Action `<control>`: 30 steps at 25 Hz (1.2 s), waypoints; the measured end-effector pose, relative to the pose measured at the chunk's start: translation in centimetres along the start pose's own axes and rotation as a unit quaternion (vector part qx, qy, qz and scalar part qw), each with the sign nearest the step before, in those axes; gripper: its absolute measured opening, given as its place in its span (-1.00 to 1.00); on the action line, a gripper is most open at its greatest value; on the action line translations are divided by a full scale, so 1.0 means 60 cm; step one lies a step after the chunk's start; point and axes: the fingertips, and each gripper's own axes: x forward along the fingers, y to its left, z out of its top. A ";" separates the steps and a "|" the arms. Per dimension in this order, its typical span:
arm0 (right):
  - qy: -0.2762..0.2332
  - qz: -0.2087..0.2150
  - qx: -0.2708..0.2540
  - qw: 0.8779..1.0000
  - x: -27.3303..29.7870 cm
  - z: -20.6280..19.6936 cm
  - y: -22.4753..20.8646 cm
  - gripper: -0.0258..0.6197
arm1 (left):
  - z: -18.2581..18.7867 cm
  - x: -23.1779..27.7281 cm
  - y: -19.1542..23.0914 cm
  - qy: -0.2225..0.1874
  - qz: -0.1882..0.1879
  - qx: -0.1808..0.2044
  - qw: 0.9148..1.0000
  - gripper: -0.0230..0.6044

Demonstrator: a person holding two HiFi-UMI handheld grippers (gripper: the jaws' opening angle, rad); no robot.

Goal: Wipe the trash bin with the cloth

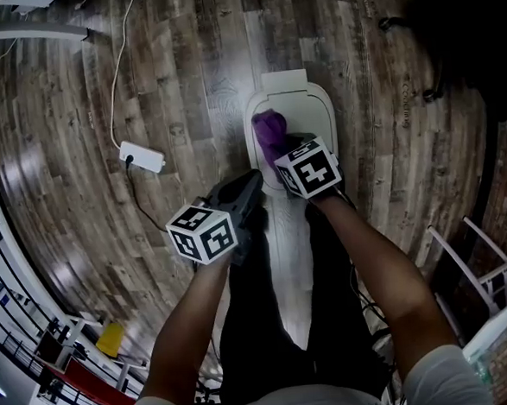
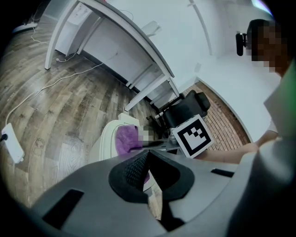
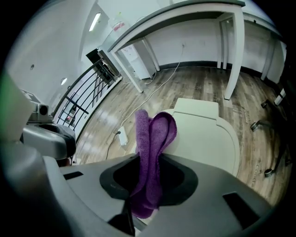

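Pinching jaws on the right gripper (image 3: pixel 147 181) are closed on a folded purple cloth (image 3: pixel 156 134), which sticks out ahead of them in a doubled loop. The left gripper (image 2: pixel 147 170) has its jaws pressed together with nothing between them, and it hangs just beside the right one, short of the bin.

From where I stand, the white trash bin (image 1: pixel 313 107) sits on the wooden floor (image 1: pixel 175 64) in front of the person's legs, with its lid down. The cloth hangs over the near left part of that lid. It looks to be touching the lid, or very close to it, though I cannot be sure of contact.

I judge the wiping itself to be in hand, on the top of the lid, with most of the surface yet to be covered. The next move calls for pressing the cloth flat against the plastic and drawing it across toward the hinge end and the right edge. The grip needs to be firm so the fold does not slip out. The free left gripper could steady the bin if it starts to slide on the floor.
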 end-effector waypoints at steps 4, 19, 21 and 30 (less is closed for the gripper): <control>-0.005 -0.010 0.014 1.000 -0.021 -0.019 -0.033 -0.61 | -0.007 0.024 -0.017 0.012 -0.005 0.006 1.000 -0.92; 0.007 -0.067 0.036 0.997 -0.112 -0.115 -0.203 -0.61 | -0.044 0.128 -0.103 0.025 -0.009 0.014 1.000 -0.92; 0.018 -0.082 0.027 0.996 -0.124 -0.131 -0.229 -0.61 | -0.045 0.132 -0.106 0.014 -0.002 0.009 1.000 -0.92; -0.006 -0.125 0.051 0.991 -0.183 -0.148 -0.278 -0.61 | -0.046 0.103 -0.117 0.006 0.008 0.013 1.000 -0.92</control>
